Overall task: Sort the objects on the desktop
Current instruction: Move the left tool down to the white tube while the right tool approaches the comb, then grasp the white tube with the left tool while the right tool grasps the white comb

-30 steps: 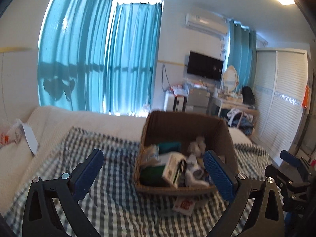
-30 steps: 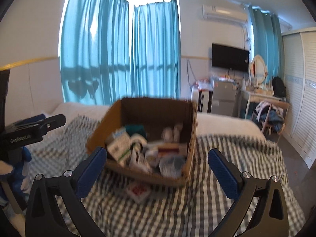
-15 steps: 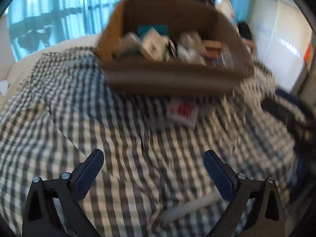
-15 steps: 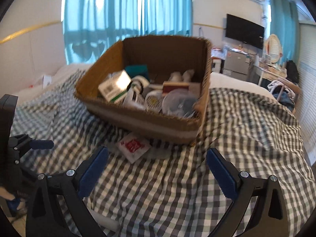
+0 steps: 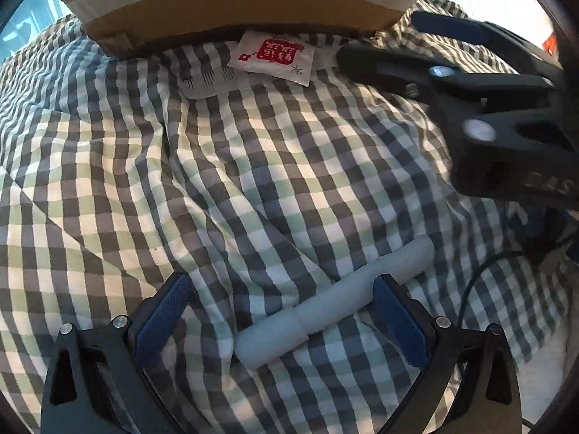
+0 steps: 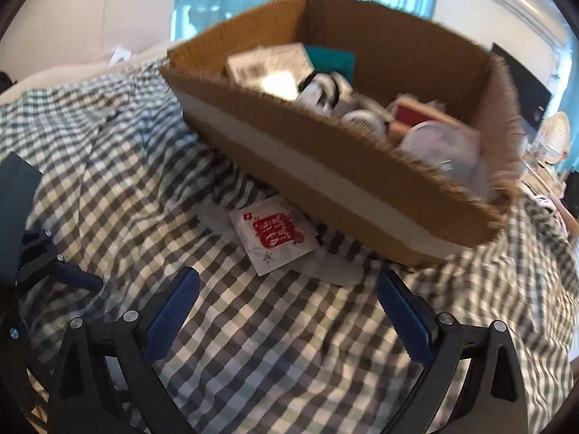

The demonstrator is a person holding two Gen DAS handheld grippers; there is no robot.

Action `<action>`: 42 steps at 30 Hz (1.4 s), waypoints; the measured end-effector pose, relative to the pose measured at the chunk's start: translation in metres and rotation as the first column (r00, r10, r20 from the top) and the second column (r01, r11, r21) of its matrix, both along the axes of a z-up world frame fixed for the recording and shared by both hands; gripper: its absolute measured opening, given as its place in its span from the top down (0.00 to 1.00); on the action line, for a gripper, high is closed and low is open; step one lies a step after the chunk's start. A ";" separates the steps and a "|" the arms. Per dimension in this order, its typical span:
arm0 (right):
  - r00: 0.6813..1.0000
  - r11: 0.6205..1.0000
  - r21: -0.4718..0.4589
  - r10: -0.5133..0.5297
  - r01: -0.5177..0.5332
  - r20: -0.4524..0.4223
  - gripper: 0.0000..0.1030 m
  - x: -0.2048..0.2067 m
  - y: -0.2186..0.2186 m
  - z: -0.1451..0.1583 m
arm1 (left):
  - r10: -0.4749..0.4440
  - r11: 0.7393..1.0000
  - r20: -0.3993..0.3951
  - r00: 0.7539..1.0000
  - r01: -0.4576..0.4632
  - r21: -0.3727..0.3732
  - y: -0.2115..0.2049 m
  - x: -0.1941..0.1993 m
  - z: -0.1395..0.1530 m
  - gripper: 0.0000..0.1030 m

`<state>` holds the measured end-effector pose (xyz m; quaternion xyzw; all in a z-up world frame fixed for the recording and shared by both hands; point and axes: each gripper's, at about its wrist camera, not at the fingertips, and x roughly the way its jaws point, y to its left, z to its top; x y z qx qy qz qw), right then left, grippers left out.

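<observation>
Left wrist view: left tool (image 5: pixel 278 311) spread wide, low over the checked bedcover (image 5: pixel 144 166), a pale tube (image 5: pixel 336 303) lying between its pads and reaching past the right one; cardboard box (image 5: pixel 235 3) cut off at top, a white sachet with red print (image 5: pixel 277 58) at its foot, right tool's body blurred at the right edge. Right wrist view: right tool (image 6: pixel 289 307) also apart and empty, near the sachet (image 6: pixel 277 233); box (image 6: pixel 325 166) contents smeared, hard to name.

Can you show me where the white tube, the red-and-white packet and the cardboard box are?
white tube (image 5: pixel 327 309): left wrist view, middle of its barrel.
red-and-white packet (image 6: pixel 277 233): right wrist view, on its red print.
cardboard box (image 6: pixel 325 177): right wrist view, taped front wall.
</observation>
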<state>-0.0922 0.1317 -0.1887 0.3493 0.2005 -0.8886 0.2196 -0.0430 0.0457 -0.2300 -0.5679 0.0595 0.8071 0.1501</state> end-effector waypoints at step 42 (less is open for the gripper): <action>0.997 0.998 -0.026 0.061 -0.060 0.045 0.95 -0.014 -0.007 0.003 | -0.191 0.980 -0.066 0.979 0.194 0.047 0.013 0.046 0.065 0.85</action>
